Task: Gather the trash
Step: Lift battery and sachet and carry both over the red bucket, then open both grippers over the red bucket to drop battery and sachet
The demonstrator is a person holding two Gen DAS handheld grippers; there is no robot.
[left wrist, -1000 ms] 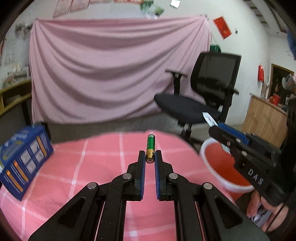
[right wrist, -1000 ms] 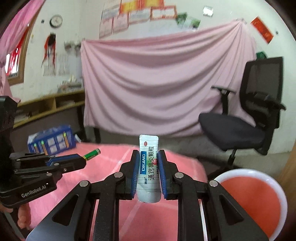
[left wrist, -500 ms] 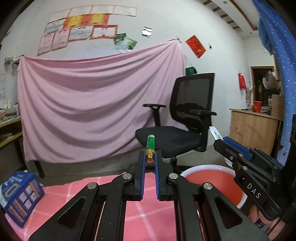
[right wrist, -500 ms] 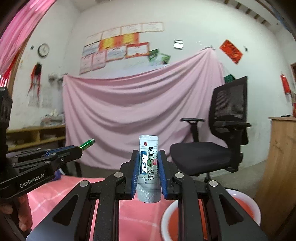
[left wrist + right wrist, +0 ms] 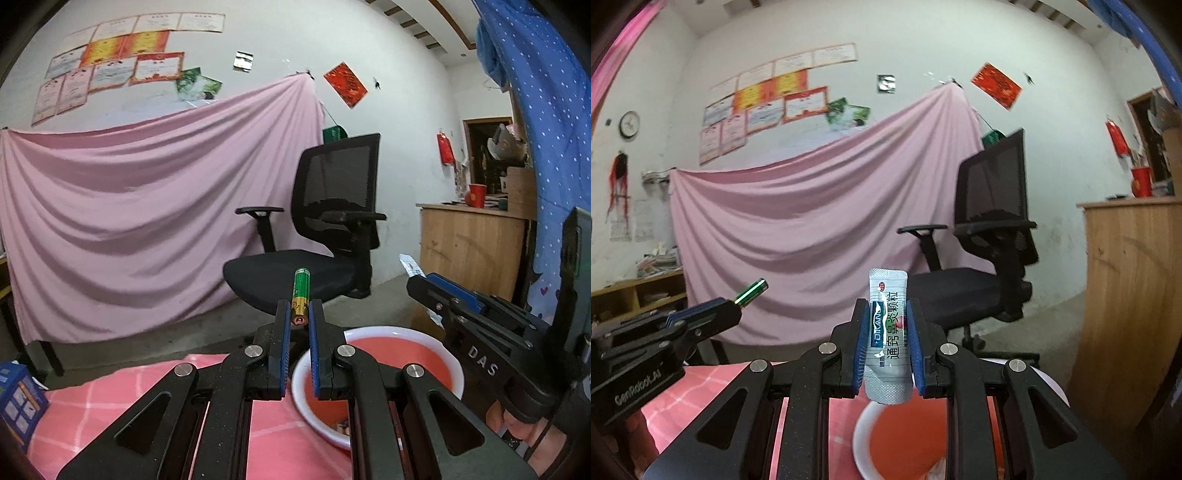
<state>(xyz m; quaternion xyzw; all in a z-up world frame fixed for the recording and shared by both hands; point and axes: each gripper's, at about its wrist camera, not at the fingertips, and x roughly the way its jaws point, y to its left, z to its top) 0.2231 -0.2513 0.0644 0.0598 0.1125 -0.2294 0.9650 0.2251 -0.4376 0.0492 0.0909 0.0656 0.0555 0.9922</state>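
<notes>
Pink sheeting drapes the back wall behind a black office chair; a pink checked cloth covers the desk below. Left claw clenched on a green battery, gripping its lower end, the rest sticking forward past the blue pads. Right claw clenched on a white medicine sachet, held upright, both ends clear of the pads. White-rimmed red basin sits below and ahead of both claws, beside the desk edge. Basin contents blurred; something pale at the bottom, not identifiable. Blue box cut off at the left edge. Hand under the right claw only partly visible.
</notes>
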